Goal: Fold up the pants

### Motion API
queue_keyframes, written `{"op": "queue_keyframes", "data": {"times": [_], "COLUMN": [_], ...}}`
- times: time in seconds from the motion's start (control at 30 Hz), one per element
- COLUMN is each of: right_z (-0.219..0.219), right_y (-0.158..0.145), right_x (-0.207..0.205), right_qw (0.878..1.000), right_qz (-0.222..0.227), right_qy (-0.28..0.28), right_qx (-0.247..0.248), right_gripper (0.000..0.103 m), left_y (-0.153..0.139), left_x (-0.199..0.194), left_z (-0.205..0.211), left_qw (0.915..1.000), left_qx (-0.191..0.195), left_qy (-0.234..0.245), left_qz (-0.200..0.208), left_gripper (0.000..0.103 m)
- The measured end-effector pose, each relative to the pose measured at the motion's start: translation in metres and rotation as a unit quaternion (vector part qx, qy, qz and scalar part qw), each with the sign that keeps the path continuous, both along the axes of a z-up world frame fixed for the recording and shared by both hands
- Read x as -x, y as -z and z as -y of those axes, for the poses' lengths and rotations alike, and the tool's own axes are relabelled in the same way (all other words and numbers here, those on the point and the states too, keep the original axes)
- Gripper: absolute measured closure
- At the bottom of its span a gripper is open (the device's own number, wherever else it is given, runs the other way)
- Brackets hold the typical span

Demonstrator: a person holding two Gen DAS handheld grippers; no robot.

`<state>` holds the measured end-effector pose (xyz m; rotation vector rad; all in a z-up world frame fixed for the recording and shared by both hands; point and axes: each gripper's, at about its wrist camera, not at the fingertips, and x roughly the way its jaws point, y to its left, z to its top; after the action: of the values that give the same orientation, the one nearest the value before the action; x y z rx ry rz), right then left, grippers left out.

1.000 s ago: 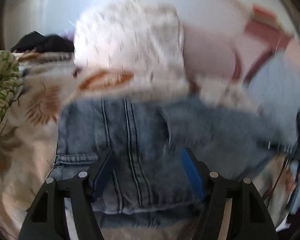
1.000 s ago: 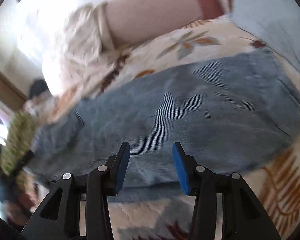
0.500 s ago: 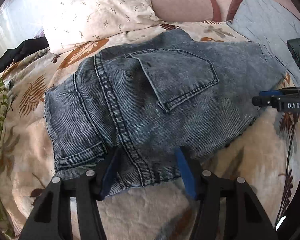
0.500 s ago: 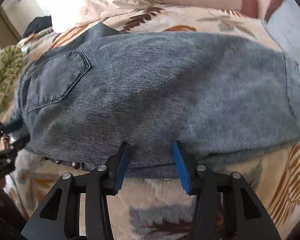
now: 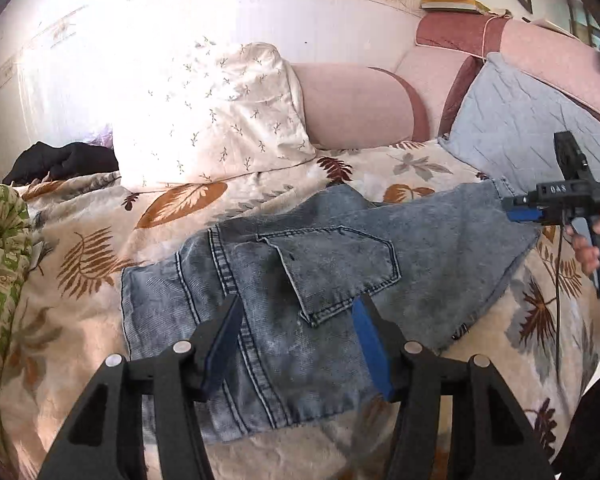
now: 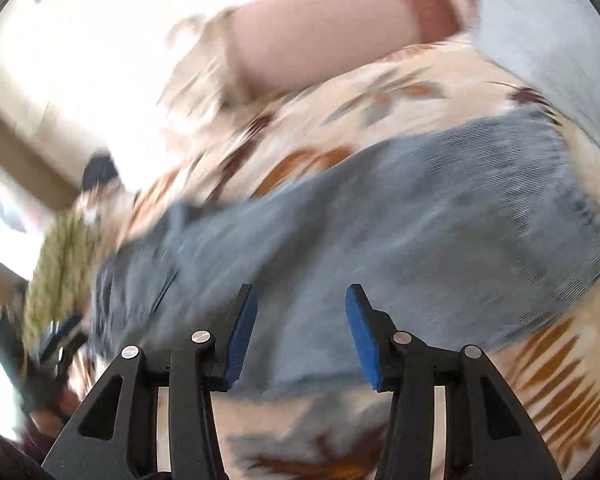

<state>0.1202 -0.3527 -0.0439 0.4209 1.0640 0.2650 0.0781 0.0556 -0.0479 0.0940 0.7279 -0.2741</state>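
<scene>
Here the pants (image 5: pixel 320 280) lie lengthwise across the bedspread (image 5: pixel 100 240), waistband leftward, beneath both released hand-held grippers (image 5: pixel 296 340) (image 6: pixel 298 328).

Right-wrist view motion-blurred throughout: jeans (image 6: pixel 380 216) smeared, floral blanket (image 6: pixel 380 92) pattern indistinct.

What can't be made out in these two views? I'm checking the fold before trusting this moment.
- Right wrist view: motion blur smears the jeans; seams and fold edges unreadable.
- Left wrist view: the left tongs cover the jeans' near waistband.
- Left wrist view: the right tongs show side-on at the leg end; their gap can't be judged.
- Left wrist view: glare washes out the wall behind the pillow.
</scene>
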Motion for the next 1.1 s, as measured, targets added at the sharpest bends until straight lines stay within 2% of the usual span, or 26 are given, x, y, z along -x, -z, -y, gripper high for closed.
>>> {"op": "queue_keyframes", "data": {"times": [0.1,0.2,0.3,0.33,0.37,0.4,0.43,0.5,0.6,0.7,0.77,0.83,0.87,0.93,1.0,1.03,1.1], "right_z": [0.052,0.108,0.149,0.163,0.17,0.179,0.184,0.174,0.14,0.112,0.104,0.1,0.095,0.09,0.079,0.072,0.05], "right_y": [0.015,0.033,0.024,0.016,0.012,0.008,0.006,-0.006,-0.016,0.001,0.013,0.023,0.033,0.043,0.038,0.031,0.013], "right_x": [-0.014,-0.021,-0.008,0.002,0.008,0.015,0.017,0.018,0.005,-0.013,-0.025,-0.033,-0.039,-0.042,-0.047,-0.047,-0.046], "right_qw": [0.997,0.987,0.971,0.961,0.955,0.949,0.947,0.955,0.974,0.981,0.982,0.982,0.981,0.979,0.976,0.974,0.987], "right_qz": [-0.007,-0.018,0.013,0.033,0.043,0.045,0.045,0.067,0.078,0.052,0.035,0.015,-0.001,-0.007,-0.026,-0.033,0.005], "right_qy": [0.074,0.159,0.237,0.274,0.293,0.313,0.317,0.286,0.211,0.188,0.187,0.189,0.191,0.196,0.198,0.2,0.147], "right_qx": [-0.012,-0.021,-0.017,-0.005,-0.003,-0.012,-0.026,-0.052,-0.038,-0.021,0.013,0.023,0.031,0.054,0.09,0.103,0.065], "right_gripper": [0.056,0.057,0.056,0.055,0.049,0.049,0.049,0.048,0.043,0.043,0.043,0.042,0.041,0.04,0.039,0.039,0.039], "left_y": [0.018,0.034,0.039,0.039,0.04,0.04,0.041,0.04,0.04,0.047,0.052,0.052,0.053,0.055,0.052,0.049,0.037], "left_x": [-0.018,-0.028,-0.031,-0.032,-0.03,-0.03,-0.029,-0.028,-0.028,-0.027,-0.025,-0.023,-0.023,-0.023,-0.023,-0.023,-0.021], "left_z": [-0.002,-0.009,-0.017,-0.017,-0.017,-0.016,-0.015,-0.014,-0.014,-0.012,-0.011,-0.008,-0.008,-0.008,-0.008,-0.009,-0.013], "left_qw": [0.9987,0.9958,0.9941,0.9938,0.9938,0.9938,0.9938,0.9939,0.9936,0.9919,0.9917,0.9919,0.9918,0.9915,0.9913,0.9915,0.9939], "left_qx": [-0.009,-0.013,0.004,0.007,0.008,0.006,0.003,0.0,0.003,-0.013,-0.025,-0.038,-0.038,-0.04,-0.044,-0.034,-0.001], "left_qy": [-0.014,-0.035,-0.044,-0.045,-0.046,-0.046,-0.047,-0.049,-0.048,-0.043,-0.036,-0.027,-0.026,-0.023,-0.021,-0.027,-0.03], "left_qz": [-0.048,-0.083,-0.099,-0.101,-0.101,-0.101,-0.1,-0.098,-0.102,-0.118,-0.121,-0.118,-0.12,-0.122,-0.122,-0.123,-0.106], "left_gripper": [0.043,0.043,0.043,0.043,0.043,0.043,0.043,0.043,0.043,0.043,0.043,0.043,0.043,0.043,0.043,0.043,0.043]}}
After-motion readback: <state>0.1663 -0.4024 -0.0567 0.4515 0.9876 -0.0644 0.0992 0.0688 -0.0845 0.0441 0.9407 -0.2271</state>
